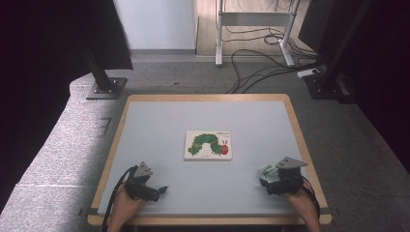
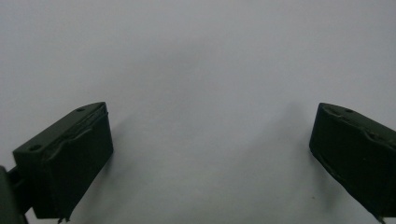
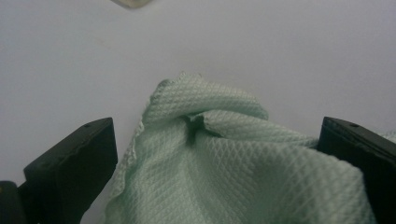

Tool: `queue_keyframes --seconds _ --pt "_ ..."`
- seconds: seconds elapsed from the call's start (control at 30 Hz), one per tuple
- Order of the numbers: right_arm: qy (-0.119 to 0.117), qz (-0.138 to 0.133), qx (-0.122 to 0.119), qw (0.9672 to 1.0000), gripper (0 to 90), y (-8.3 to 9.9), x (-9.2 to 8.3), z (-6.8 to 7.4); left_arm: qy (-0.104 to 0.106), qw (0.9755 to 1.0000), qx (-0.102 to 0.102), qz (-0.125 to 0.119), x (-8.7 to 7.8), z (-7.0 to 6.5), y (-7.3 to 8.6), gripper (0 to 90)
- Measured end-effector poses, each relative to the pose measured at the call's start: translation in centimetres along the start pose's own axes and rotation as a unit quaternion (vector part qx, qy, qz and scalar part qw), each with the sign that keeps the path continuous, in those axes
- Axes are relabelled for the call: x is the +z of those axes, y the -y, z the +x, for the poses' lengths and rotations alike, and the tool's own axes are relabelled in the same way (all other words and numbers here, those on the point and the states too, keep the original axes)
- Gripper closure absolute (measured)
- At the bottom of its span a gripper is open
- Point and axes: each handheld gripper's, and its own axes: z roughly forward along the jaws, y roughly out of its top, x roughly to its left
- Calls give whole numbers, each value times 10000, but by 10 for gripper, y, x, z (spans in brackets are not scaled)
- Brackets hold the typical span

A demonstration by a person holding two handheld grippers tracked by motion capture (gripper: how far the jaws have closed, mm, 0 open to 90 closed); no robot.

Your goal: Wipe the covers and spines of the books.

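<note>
Black jaws stand wide apart around a bunched, pale green waffle-weave cloth in the right gripper view, the fabric heaped between them and touching the right-hand jaw, with a gap at the left one; nothing is clamped yet. The right gripper sits low at the near right corner of the counter, the cloth peeking out just ahead of it in the high view. On the opposite side, the left gripper also rests with its jaws spread, bare grey surface between them in the left gripper view, holding nothing. A picture book with a green caterpillar on its cover lies flat near the middle of the counter, well apart from both grippers. The work in hand looks to be taking up the cloth. The risk from here is a shallow pinch: the cloth is loosely mounded, so closing on an outer fold alone could let it slip free on lifting or drag across the surface. It also lies near the counter's right edge, where a nudge could push it off.
</note>
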Motion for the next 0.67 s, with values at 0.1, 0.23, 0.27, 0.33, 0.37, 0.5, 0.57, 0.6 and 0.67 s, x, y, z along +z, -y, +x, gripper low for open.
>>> queue_keyframes --seconds 0.1,0.23,0.27,0.33,0.37,0.5,0.57,0.6,0.67 --pt "-49 92 50 9999 0 5 8 0 33 10000 0 -13 1 0 0 0" --pt "-39 111 7 9999 0 9 13 1 25 10000 0 -24 1 -1 0 0" --pt "-39 102 9 9999 0 9 14 1 24 10000 -1 -25 1 -1 0 0" --pt "-39 87 11 10000 0 10 14 1 19 10000 4 -30 1 -1 0 0" --pt "-34 83 8 10000 0 10 14 2 16 10000 5 -32 1 -1 0 0" --pt "-36 82 7 10000 0 10 14 2 7 10000 8 -35 1 -1 1 0" --pt "-33 81 4 10000 0 10 14 2 8 10000 16 -29 1 -1 1 0" --pt "-34 87 11 10000 0 11 14 2 1 10000 19 -28 1 -2 1 0" --pt "-19 72 -10 10000 0 11 13 2 4 10000 16 -29 1 -1 1 0"
